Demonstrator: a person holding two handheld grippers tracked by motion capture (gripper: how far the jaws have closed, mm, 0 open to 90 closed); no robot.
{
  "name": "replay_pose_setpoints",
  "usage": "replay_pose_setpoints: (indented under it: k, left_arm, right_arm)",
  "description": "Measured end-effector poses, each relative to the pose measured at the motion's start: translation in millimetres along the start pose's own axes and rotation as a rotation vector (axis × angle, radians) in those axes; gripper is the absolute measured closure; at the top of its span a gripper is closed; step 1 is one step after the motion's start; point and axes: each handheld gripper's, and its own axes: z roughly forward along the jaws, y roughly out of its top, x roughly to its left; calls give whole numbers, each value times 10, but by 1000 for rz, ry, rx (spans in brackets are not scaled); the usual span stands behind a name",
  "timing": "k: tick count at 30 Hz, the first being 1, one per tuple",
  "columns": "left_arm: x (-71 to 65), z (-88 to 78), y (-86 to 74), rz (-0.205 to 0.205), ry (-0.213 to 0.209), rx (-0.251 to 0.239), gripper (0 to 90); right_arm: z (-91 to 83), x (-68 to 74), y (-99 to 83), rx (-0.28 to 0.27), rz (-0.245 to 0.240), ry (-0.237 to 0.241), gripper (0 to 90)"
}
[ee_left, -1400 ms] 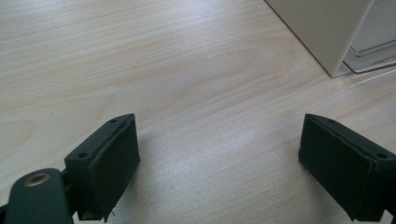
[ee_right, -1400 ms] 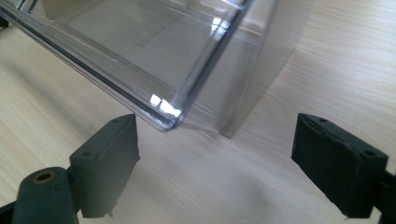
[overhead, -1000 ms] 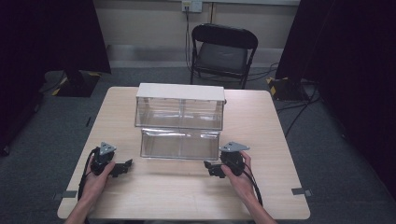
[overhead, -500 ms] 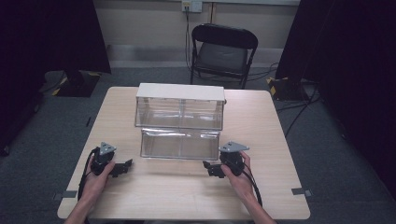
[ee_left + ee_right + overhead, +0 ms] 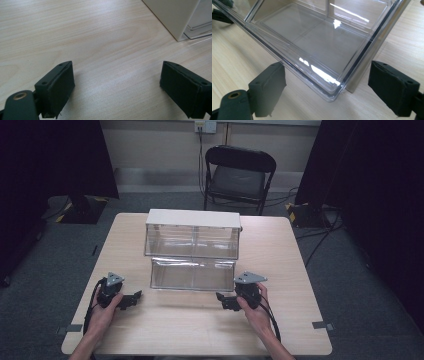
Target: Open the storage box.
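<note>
A clear plastic drawer cabinet [image 5: 192, 227] with a white top stands in the middle of the table. Its lower clear drawer [image 5: 192, 274] is pulled out toward me and looks empty. My left gripper [image 5: 133, 297] rests open on the table, left of the drawer and apart from it. In the left gripper view, that gripper [image 5: 117, 85] has bare wood between its jaws, with the cabinet's white corner [image 5: 172, 17] farther off. My right gripper [image 5: 223, 301] is open at the drawer's front right corner. In the right gripper view, this gripper [image 5: 327, 86] has the drawer's corner [image 5: 317, 40] just beyond its spread jaws.
The light wood table [image 5: 280, 250] has bare room along its front and on both sides of the cabinet. A black folding chair [image 5: 239, 175] stands behind the table. Dark curtains hang at the left and right, and cables lie on the floor.
</note>
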Motion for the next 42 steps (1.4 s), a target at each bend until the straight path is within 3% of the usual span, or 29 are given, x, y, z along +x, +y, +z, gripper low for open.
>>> replay_pose_setpoints:
  k: [18,21,26,42]
  left_arm:
    - [0,-1,0,0,2,0,117]
    - [-1,0,0,-1,0,0,117]
    - [-1,0,0,0,1,0,117]
    - [0,0,0,0,1,0,117]
  right_arm:
    - [-21,13,-5,4,4,-17,143]
    - [-38,16,-4,-8,12,2,142]
    - [-39,29,-6,-9,5,-10,142]
    - [-114,33,26,-38,1,15,138]
